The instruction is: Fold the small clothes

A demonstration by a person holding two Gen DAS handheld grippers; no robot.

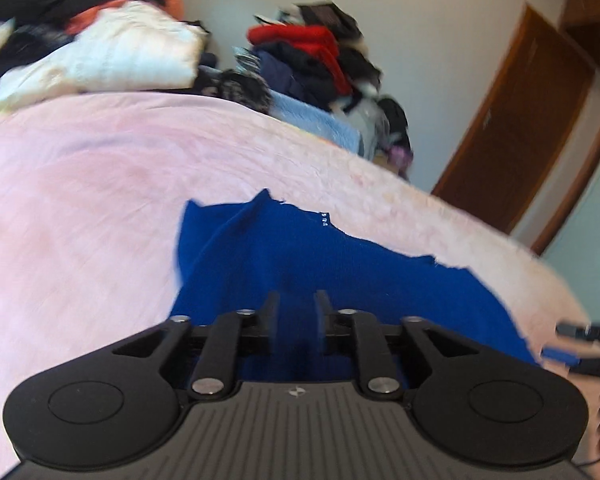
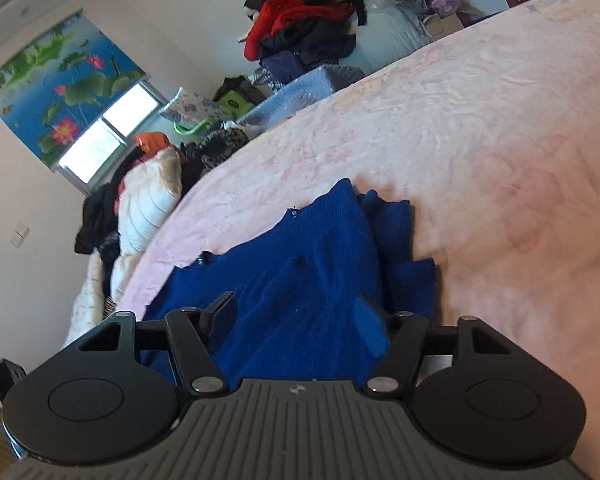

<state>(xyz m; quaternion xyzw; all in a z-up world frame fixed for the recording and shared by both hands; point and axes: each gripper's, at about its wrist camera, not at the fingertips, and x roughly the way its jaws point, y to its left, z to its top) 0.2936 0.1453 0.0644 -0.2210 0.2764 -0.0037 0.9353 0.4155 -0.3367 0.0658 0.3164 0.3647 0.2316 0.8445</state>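
Left wrist view: pink bed (image 1: 80, 200) ahead of and under the left tool, running off to both sides, with heaped laundry (image 1: 308, 56) far beyond its far edge. Blue knit garment (image 1: 300, 248) straight ahead of the left tool (image 1: 297, 304) and spreading off to its right, lying on the bed, partly doubled over. Jaws a narrow way apart, nothing nipped between them, knit showing through the gap. Right wrist view: same garment just ahead of the right tool (image 2: 300, 312), layered folds bunched on its far right side. Jaws spread wide, no cloth pinched (blue pad visible on the right finger). Probably between folds: one fold laid and let go, neither tool gripping. Next, likely, picking a fresh edge or sleeve end, closing on a single layer, and carrying it across; care needed not to drag the stacked layers loose.
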